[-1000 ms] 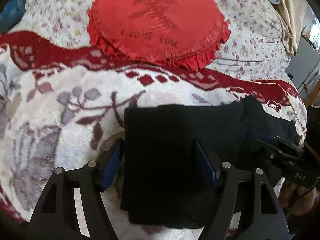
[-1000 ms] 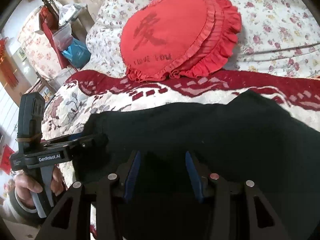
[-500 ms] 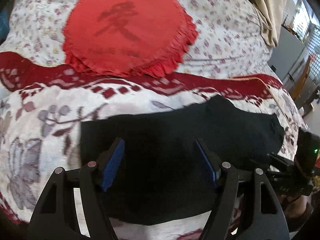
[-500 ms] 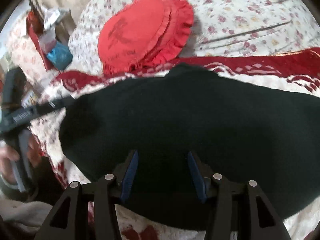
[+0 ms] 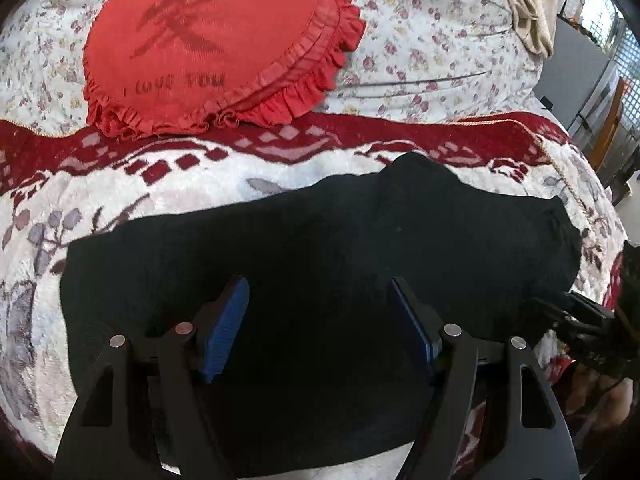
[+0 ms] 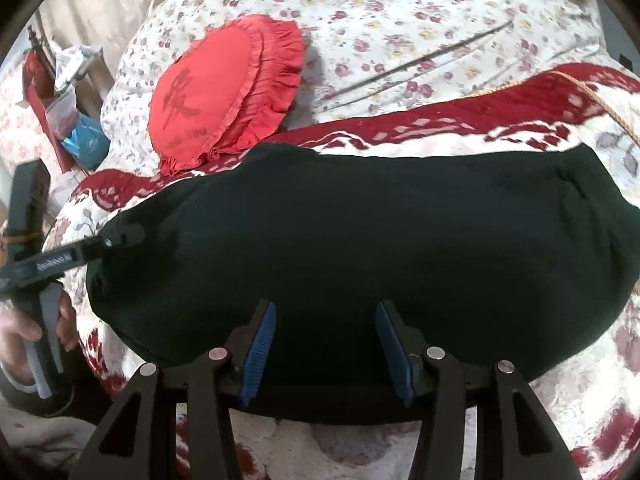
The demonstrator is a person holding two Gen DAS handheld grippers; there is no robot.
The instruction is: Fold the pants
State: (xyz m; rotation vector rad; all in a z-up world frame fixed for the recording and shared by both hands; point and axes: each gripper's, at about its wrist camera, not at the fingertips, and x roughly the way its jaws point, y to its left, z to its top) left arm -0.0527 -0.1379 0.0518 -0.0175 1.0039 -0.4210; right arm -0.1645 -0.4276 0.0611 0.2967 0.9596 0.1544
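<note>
From the left wrist, we see our left gripper (image 5: 318, 312) spread wide over the black pants (image 5: 320, 248), whose long axis runs sideways on the blanket (image 5: 120, 184). From the right wrist, our right gripper (image 6: 326, 340) gapes likewise, equally near.

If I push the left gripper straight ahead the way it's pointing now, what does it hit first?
Most likely the black pants: the left gripper has its jaws open right over them, with dark cloth filling the gap. Beyond lie the red-and-white blanket and the red heart cushion. Height above the cloth is unclear.
</note>
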